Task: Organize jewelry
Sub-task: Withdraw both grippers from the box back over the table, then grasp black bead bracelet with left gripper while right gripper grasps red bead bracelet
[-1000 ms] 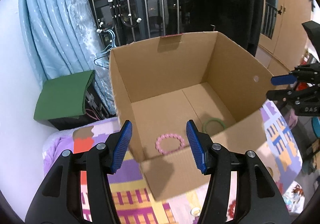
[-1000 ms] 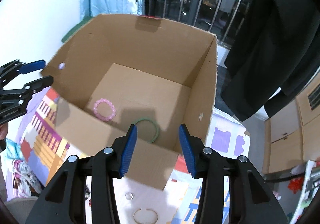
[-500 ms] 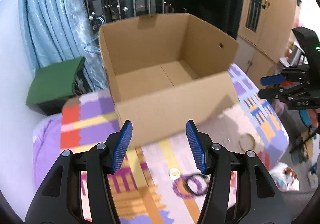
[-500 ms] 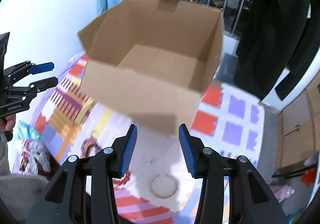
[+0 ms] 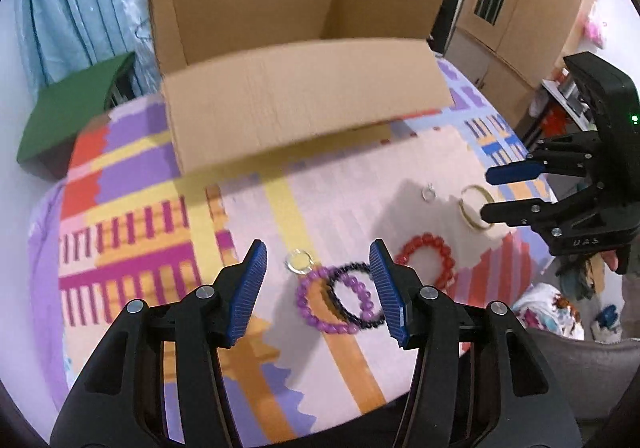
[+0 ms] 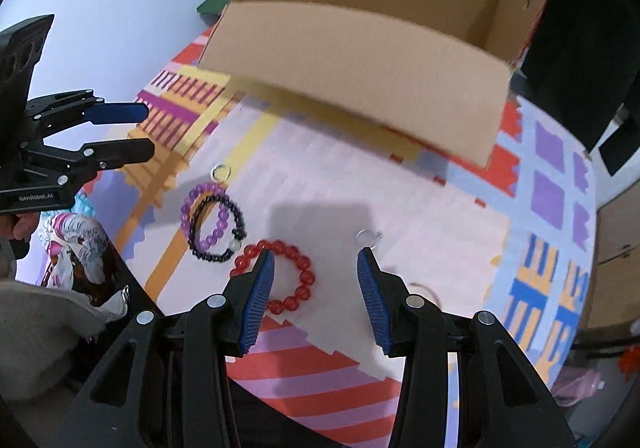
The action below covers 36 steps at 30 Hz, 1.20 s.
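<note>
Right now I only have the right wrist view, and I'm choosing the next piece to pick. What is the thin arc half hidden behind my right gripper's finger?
Observer: It's a gold bangle. The left wrist view shows it as a whole ring lying flat, right at the fingertips of your right gripper, which is open.
Operator: And what is the left gripper lined up on?
Observer: Its own camera shows the left gripper open. The overlapping purple bracelet and black bracelet are framed between its fingers.
</note>
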Each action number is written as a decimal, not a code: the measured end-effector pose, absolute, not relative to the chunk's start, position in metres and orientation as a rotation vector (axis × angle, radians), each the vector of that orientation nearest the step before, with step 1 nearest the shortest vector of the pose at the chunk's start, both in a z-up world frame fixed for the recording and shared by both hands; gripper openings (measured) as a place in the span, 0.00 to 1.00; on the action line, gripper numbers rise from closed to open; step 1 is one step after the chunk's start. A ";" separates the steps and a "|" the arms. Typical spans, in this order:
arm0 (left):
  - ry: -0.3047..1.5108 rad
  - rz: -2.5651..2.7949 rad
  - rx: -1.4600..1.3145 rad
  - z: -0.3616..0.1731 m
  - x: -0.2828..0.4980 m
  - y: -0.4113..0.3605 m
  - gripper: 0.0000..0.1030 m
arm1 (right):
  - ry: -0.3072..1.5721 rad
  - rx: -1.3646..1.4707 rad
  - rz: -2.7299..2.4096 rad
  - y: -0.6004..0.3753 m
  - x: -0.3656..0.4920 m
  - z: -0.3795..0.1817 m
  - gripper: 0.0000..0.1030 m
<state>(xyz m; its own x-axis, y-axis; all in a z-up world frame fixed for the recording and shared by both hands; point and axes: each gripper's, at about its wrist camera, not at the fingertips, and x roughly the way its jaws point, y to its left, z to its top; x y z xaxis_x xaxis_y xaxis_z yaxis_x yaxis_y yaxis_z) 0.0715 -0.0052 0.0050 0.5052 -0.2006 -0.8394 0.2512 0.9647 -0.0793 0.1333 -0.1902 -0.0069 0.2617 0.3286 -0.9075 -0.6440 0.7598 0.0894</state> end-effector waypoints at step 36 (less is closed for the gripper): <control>1.160 -0.274 0.023 -0.082 0.083 -0.027 0.23 | 1.211 -0.357 0.631 -0.168 0.128 -0.086 0.27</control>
<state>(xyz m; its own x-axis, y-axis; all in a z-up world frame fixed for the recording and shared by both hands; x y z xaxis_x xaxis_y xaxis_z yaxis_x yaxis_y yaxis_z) 0.0829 -0.0270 -0.0818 0.3695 -0.2020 -0.9070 0.2252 0.9665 -0.1235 0.1284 -0.1682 -0.0857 0.2127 0.2588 -0.9422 -0.6237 0.7782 0.0729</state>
